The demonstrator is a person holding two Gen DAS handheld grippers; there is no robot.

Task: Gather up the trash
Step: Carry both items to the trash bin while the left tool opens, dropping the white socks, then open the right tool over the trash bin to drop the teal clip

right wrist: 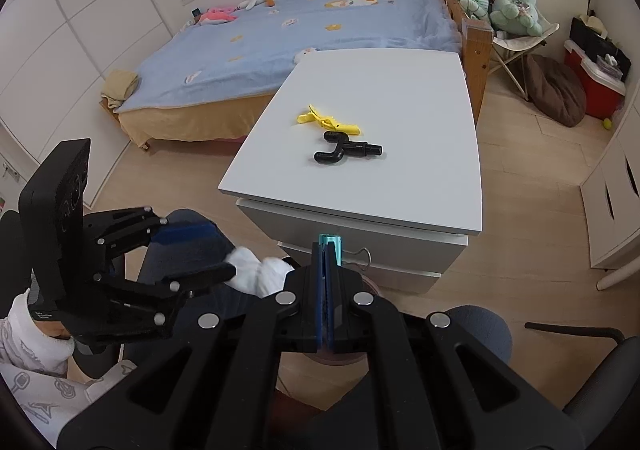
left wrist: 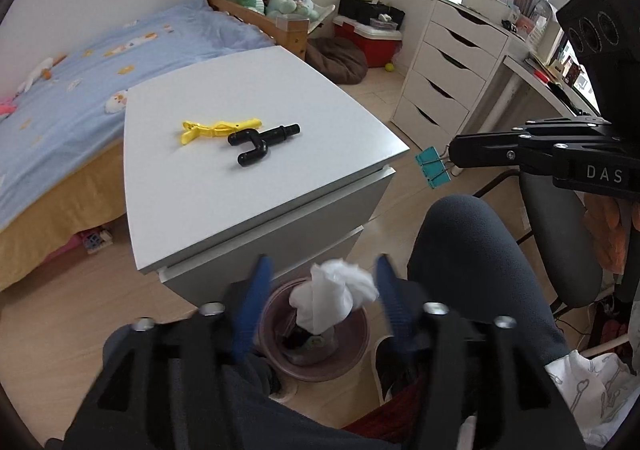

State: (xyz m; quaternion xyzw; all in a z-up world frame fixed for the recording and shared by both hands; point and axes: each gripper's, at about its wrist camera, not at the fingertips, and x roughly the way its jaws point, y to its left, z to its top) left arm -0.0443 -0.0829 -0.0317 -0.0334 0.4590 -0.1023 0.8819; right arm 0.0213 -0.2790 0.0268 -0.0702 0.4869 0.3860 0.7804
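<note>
A: Left wrist view: left hand-held gripper [left wrist: 320, 292] directly above the trash bin [left wrist: 276, 354] on the floor, just in front of the near corner of the surface [left wrist: 224, 178]. Jaws standing apart, crumpled white tissue [left wrist: 334, 298] between the blue pads [left wrist: 256, 290] but clear of both. Looks let go, dropping toward the bin's mouth.

B: And the right one?

A: Right hand-held gripper [right wrist: 326, 250] pressed together on a teal binder clip [right wrist: 335, 244], clip body squeezed between the pads, wire handle sticking out to the side. Held in the air off the near edge of the surface, beside the bin rather than over it.

B: Step in hand, then?

A: Probably the drop-off: tissue going in, clip waiting its turn. Judged only from how things lie.

B: Anything left on top?

A: Yellow hair clip [left wrist: 218, 127] and a black fork-shaped part [left wrist: 262, 144], touching or nearly so, near the middle of the surface, well back from the near edge. Not yet collected.

B: Next move?

A: Likely swinging the right hand-held gripper over the bin's opening before parting the jaws; small clip, narrow bin, so centring first. Afterwards a reach back to the middle of the surface. Worth keeping clear of the knee [left wrist: 460, 234] beside the bin.
</note>
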